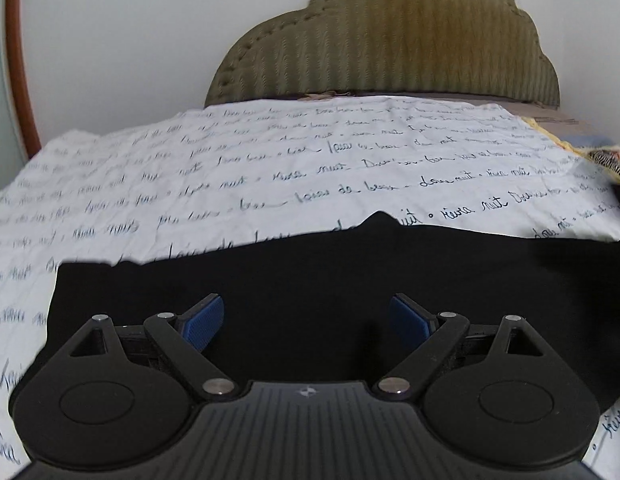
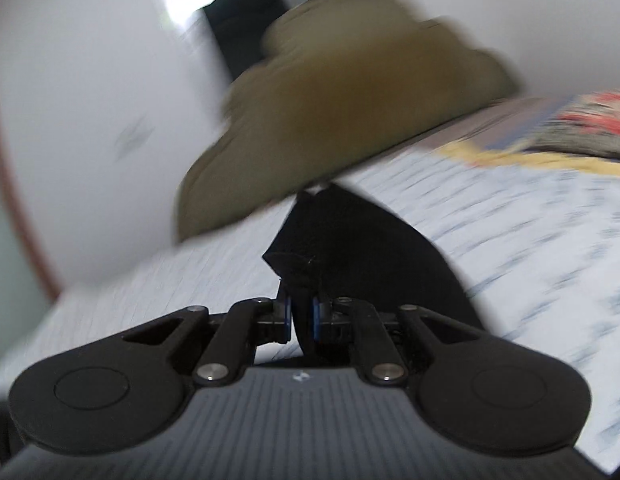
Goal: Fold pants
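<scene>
So this looks like mid-fold to me. The right tool [image 2: 299,318] is pinching a bunched bit of the black pants [image 2: 362,248], low and center in the right wrist view, with its blue pads [image 2: 316,320] closed down on the cloth. From there the fabric is running up and away in a dark wedge across the white sheet [image 2: 530,248] toward the olive headboard [image 2: 342,112]. That whole view is smeared, so I'd guess the hand is swinging the edge over, but I can't tell which part of the pants it's got (cuff, waistband, who knows).

The left tool [image 1: 307,322] is sitting wide apart and gripping nothing, its pads [image 1: 201,324] hovering over the pants [image 1: 310,280], which are filling the lower half of that frame as a flat black slab. The script-print sheet [image 1: 269,172] is showing above and to the left of it, and the headboard [image 1: 390,36] is sitting at the top center.

My read: the right side is carrying one end over onto the rest of the pants lying on the bed. What the next move is calling for:

- laying the carried edge down so it's lining up with the flat part
- letting go only once it's resting on the cloth
- the left tool either pinning the flat layer or grabbing a matching corner

Black on black is making the edges tough to see, so alignment is the tricky bit.
</scene>
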Tool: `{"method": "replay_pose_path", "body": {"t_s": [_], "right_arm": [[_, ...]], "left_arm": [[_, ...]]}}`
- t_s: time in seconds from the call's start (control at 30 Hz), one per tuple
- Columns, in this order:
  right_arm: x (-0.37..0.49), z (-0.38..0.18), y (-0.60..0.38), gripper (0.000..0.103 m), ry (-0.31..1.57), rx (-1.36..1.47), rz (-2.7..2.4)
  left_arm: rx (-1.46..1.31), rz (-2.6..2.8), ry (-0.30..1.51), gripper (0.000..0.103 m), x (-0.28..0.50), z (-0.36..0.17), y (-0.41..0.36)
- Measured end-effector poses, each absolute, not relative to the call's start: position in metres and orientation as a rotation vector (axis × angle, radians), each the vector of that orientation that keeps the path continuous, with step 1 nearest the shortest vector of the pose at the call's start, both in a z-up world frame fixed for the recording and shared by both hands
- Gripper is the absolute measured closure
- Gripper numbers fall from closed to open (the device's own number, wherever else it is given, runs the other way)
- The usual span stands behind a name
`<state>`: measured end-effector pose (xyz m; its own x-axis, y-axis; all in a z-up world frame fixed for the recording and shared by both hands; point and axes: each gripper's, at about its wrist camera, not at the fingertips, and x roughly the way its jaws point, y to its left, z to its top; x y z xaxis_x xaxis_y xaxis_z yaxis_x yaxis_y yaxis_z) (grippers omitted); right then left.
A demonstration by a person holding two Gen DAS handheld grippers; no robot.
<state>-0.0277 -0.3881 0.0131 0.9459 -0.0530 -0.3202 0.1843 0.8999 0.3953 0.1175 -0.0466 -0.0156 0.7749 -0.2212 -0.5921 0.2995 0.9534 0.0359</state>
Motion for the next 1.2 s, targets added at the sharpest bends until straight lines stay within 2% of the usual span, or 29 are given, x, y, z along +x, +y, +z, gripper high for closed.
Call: {"method": "replay_pose_path", "body": {"t_s": [0.2, 0.43, 0.47, 0.53, 0.57, 0.6, 0.8, 0.97, 1.07, 1.13, 1.2], "right_arm": [[0.006, -0.023, -0.282, 0.093, 0.525, 0.267, 0.072], [0.005, -0.018, -0.238, 0.092, 0.502, 0.078, 0.071], [0.008, -0.019, -0.233, 0.091, 0.501, 0.056, 0.068], [0.015, -0.024, -0.227, 0.078, 0.558, 0.02, 0.076], [0.021, -0.028, -0.226, 0.068, 0.583, 0.015, 0.097], [0.016, -0.026, -0.224, 0.067, 0.583, 0.01, 0.122], [-0.02, 0.014, -0.239, 0.071, 0.441, 0.019, 0.133], [0.013, -0.02, -0.231, 0.073, 0.634, -0.111, 0.038], [0.004, -0.018, -0.214, 0.073, 0.59, -0.189, 0.005], [-0.003, -0.011, -0.207, 0.066, 0.54, -0.205, 0.013], [0.0, -0.019, -0.203, 0.066, 0.561, -0.238, 0.022]], "left_arm": [[0.133, -0.297, 0.646, 0.012, 0.108, -0.017, -0.037], [0.104, -0.292, 0.676, 0.012, 0.112, -0.02, -0.032], [0.097, -0.299, 0.683, 0.012, 0.112, -0.02, -0.031], [0.091, -0.307, 0.688, 0.012, 0.109, -0.017, -0.026], [0.091, -0.309, 0.685, 0.012, 0.107, -0.015, -0.022], [0.092, -0.306, 0.682, 0.012, 0.105, -0.013, -0.018], [0.032, -0.232, 0.719, 0.012, 0.105, -0.004, 0.018], [0.072, -0.168, 0.763, 0.012, 0.103, -0.006, 0.039], [0.129, -0.106, 0.748, 0.012, 0.099, -0.006, 0.056], [0.139, -0.078, 0.745, 0.012, 0.098, -0.005, 0.066], [0.122, -0.069, 0.736, 0.012, 0.098, -0.006, 0.076]]}}
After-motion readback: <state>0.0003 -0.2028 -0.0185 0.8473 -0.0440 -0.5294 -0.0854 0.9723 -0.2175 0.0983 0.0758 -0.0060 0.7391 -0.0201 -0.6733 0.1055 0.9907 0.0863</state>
